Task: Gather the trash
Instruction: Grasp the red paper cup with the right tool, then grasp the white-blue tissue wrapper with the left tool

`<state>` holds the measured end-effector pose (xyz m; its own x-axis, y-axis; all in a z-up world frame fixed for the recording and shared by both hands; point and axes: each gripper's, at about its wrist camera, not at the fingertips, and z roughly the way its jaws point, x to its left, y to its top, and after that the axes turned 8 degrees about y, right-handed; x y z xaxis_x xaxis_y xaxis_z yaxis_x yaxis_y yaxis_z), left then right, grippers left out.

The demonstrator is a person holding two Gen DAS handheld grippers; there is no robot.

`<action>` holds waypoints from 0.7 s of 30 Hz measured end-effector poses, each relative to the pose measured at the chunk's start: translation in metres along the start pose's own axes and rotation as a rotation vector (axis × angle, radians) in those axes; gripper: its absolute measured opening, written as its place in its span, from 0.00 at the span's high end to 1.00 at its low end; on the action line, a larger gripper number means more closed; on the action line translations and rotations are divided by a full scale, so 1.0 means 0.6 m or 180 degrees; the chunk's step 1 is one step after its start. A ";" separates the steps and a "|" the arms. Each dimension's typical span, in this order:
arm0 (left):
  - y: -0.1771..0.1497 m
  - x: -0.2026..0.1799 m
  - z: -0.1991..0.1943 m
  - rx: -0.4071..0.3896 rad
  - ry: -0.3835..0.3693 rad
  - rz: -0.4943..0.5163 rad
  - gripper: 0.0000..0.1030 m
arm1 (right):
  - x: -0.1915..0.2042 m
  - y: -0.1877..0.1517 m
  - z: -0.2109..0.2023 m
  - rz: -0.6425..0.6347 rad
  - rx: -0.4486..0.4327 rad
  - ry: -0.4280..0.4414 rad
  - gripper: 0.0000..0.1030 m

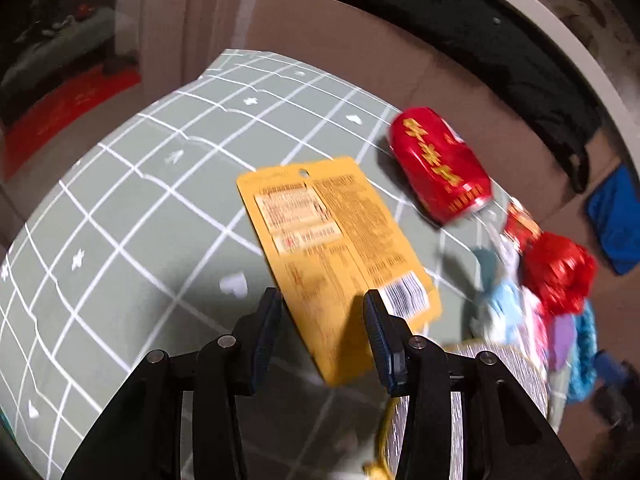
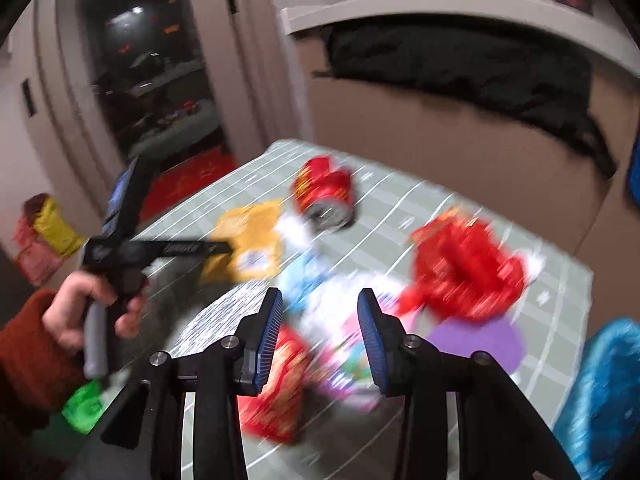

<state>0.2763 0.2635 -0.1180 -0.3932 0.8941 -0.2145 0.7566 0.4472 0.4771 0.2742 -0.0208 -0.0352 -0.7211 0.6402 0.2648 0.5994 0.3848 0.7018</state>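
Trash lies on a table with a grey-green grid cloth [image 1: 120,220]. In the left wrist view a flat yellow packet [image 1: 336,256] lies between the spread fingers of my open left gripper [image 1: 320,312]. A dented red can [image 1: 440,164] lies on its side beyond it, a crumpled red wrapper [image 1: 558,268] to the right. In the right wrist view my open right gripper [image 2: 320,312] hovers over a blurred pile of white, pink and blue wrappers [image 2: 332,320], with a red snack bag [image 2: 280,392] below, the red wrapper [image 2: 464,272], the can [image 2: 326,196] and the yellow packet [image 2: 248,240]. My left gripper [image 2: 216,247] reaches the packet there.
A brown cardboard box [image 1: 360,60] with black cloth [image 1: 460,28] stands behind the table. A silver patterned packet [image 1: 504,368] lies near my left gripper. A purple disc [image 2: 480,344] and blue bag [image 2: 600,392] lie right. A dark doorway [image 2: 152,92] is at left.
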 end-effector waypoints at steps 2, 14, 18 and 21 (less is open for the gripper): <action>-0.014 0.003 -0.013 -0.0005 -0.0038 0.0021 0.58 | 0.015 -0.023 0.006 -0.0008 0.0072 0.0137 0.63; -0.085 0.021 -0.101 -0.0078 -0.0495 0.0414 0.58 | 0.037 -0.097 0.091 0.0347 0.0602 0.0452 0.41; -0.096 0.011 -0.113 -0.0120 -0.0779 0.0455 0.58 | 0.035 -0.096 0.049 0.0358 0.0341 0.0295 0.47; -0.107 -0.007 -0.129 -0.0256 -0.0864 0.0638 0.58 | 0.034 -0.098 0.002 0.0320 0.0125 0.0220 0.47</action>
<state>0.1892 0.2290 -0.0816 -0.0794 0.9429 -0.3234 0.7569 0.2682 0.5960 0.2248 -0.0296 -0.0718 -0.6780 0.6302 0.3783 0.6821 0.3476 0.6434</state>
